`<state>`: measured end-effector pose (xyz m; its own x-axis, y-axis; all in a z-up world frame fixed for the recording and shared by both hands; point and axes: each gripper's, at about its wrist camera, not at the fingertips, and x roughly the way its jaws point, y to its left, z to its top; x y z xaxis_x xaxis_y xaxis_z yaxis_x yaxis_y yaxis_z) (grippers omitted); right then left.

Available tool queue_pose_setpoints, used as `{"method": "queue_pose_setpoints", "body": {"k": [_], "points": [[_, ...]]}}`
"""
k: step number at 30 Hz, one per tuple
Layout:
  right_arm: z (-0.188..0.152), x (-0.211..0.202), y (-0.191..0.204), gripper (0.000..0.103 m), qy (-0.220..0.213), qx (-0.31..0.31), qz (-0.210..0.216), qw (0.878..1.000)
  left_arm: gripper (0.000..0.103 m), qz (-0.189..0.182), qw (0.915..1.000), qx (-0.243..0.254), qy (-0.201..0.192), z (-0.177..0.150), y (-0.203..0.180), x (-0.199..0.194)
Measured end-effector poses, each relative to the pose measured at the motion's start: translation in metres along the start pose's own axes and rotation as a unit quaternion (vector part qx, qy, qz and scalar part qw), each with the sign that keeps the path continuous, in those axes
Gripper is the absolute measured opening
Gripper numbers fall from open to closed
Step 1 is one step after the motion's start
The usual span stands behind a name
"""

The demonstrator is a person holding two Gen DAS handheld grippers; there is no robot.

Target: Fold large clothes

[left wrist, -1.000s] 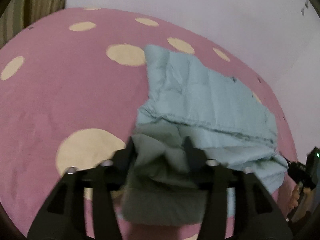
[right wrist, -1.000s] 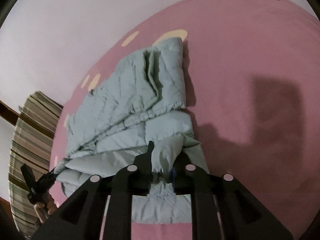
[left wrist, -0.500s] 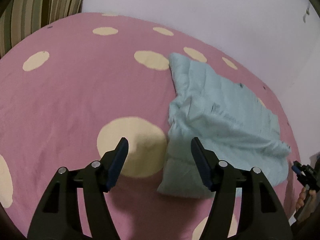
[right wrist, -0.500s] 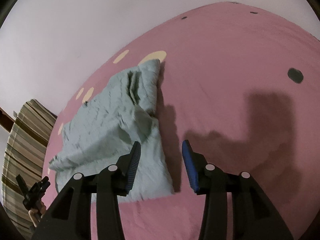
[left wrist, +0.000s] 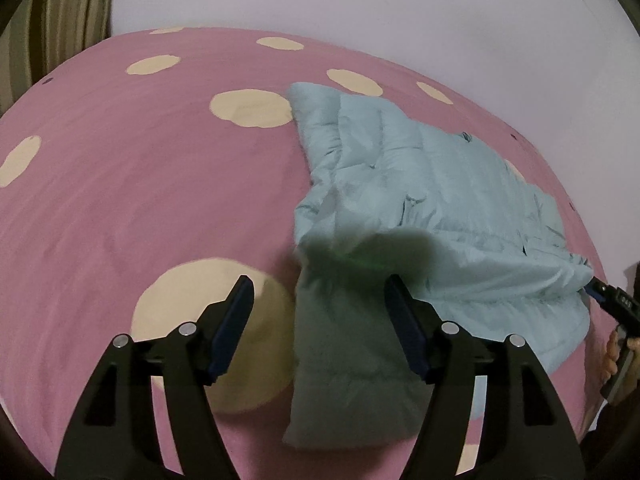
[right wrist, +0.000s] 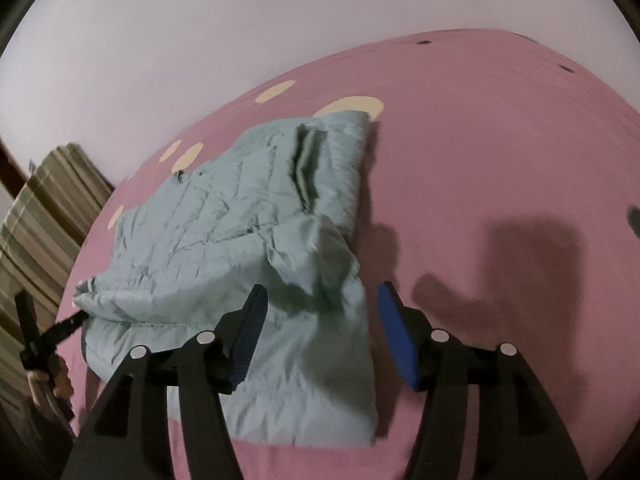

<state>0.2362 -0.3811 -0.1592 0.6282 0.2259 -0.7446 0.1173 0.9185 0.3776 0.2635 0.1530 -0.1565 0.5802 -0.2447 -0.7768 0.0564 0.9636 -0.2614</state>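
A pale blue padded garment [left wrist: 432, 208] lies folded on a pink bed cover [left wrist: 160, 184] with cream dots, close to the far wall [left wrist: 360, 8].

The left tongs [left wrist: 318, 300] point steeply down over the garment's near left corner. Their jaws are opening and stand spread; the corner shows between them in the left wrist view, yet the blue pads [left wrist: 236, 320] do not press on it. The left pad sits over a large cream dot [left wrist: 208, 328], the right one over the shaded cloth.

The right tongs [right wrist: 320, 312] also tilt steeply down, over the garment's near right corner [right wrist: 320, 360]. Their jaws are opening too, with cloth lying between the pads [right wrist: 394, 332] but not pinched. Their shadow falls on the cover to the right.

In the left wrist view the other tool and a hand [left wrist: 618, 344] show at the right edge, just beside the garment's right end. A striped curtain [right wrist: 36, 216] hangs at the left.
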Motion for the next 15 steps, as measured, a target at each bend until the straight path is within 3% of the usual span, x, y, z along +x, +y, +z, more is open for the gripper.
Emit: {"method": "queue_pose_setpoints", "body": {"k": [11, 12, 15], "points": [[0.025, 0.039, -0.007, 0.057, 0.031, -0.032, 0.020, 0.999, 0.066, -0.022, 0.9989, 0.036, 0.022, 0.024, -0.010, 0.032], [0.025, 0.041, -0.007, 0.057, 0.034, -0.033, 0.021, 0.999, 0.061, -0.023, 0.9987, 0.039, 0.022, 0.024, -0.010, 0.033], [0.022, 0.043, -0.005, 0.035, 0.035, -0.049, 0.013, 0.998, 0.040, -0.022, 0.9984, 0.047, 0.020, 0.026, -0.015, 0.034]]}}
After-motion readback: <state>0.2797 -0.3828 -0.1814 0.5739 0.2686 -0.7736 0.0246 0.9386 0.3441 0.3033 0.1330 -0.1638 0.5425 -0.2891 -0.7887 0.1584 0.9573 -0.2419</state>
